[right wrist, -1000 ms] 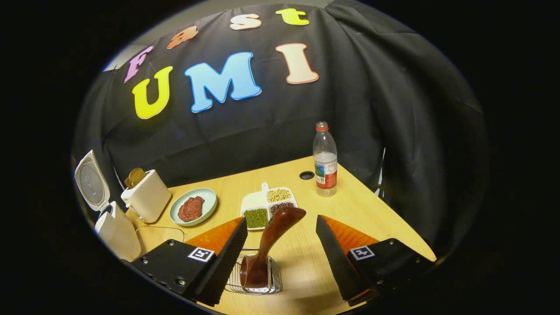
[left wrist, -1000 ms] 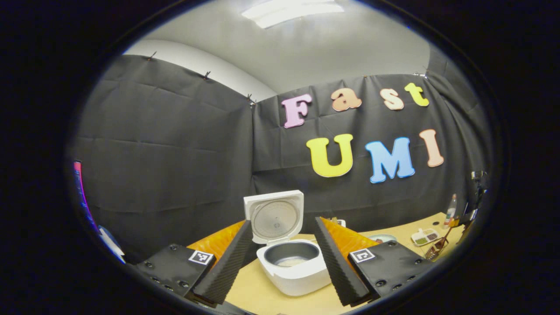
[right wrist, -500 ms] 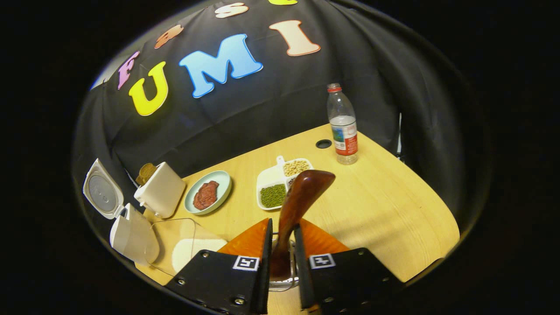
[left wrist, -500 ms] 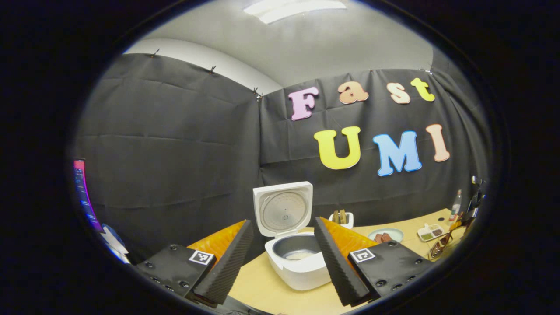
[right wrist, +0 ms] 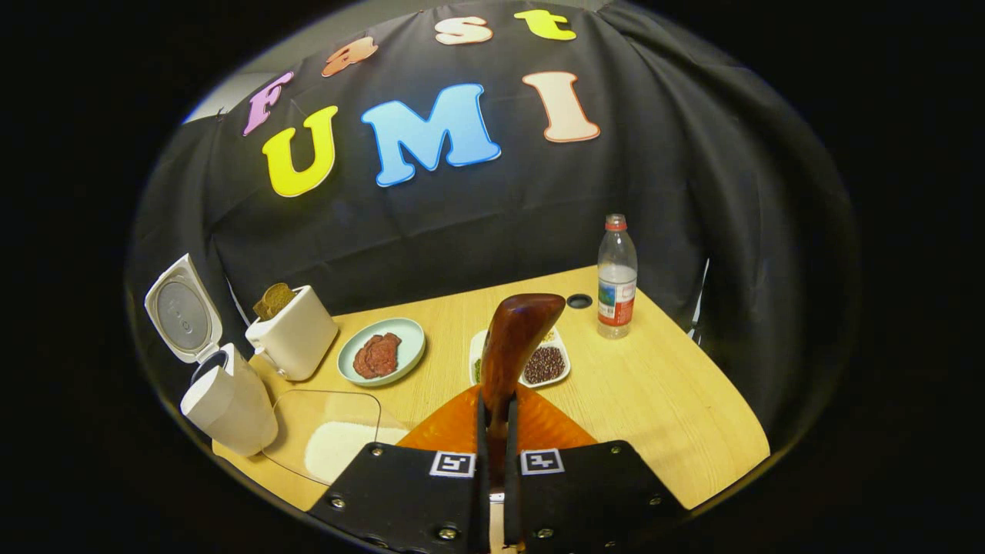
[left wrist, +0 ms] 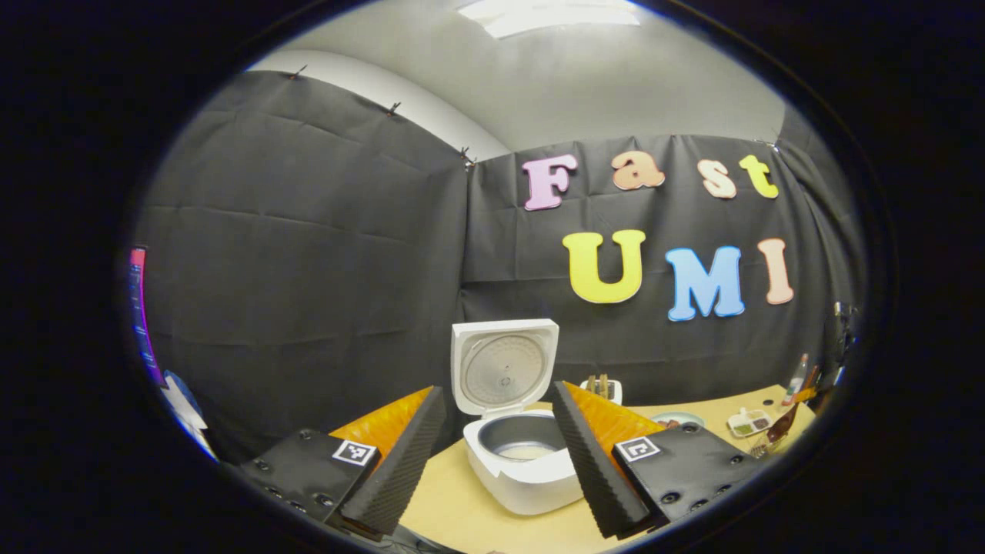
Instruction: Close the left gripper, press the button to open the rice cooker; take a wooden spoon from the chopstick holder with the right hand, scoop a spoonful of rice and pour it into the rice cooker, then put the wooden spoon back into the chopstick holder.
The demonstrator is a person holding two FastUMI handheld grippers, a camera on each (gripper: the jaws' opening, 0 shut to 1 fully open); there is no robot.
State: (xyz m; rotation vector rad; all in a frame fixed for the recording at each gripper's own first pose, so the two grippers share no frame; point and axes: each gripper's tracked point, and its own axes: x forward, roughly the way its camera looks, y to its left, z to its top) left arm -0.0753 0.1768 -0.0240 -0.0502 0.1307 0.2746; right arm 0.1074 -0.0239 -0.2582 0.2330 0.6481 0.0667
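Jaws of the right gripper [right wrist: 492,431] are clenched on the wooden spoon [right wrist: 517,338], above the desk [right wrist: 677,385]; the left gripper [left wrist: 496,454] gapes before the open rice cooker [left wrist: 523,462]. A thin grip risks the spoon pivoting while scooping rice [right wrist: 338,446].

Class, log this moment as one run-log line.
right gripper: shut on wooden spoon | left gripper: open | rice cooker: lid up

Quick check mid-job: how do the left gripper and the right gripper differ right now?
The left gripper stands open with nothing between its fingers; the right gripper is shut on the wooden spoon. The left gripper faces the open rice cooker; the right gripper faces the divided dish and water bottle, with the rice cooker off to its side. Both hang above the same wooden table.
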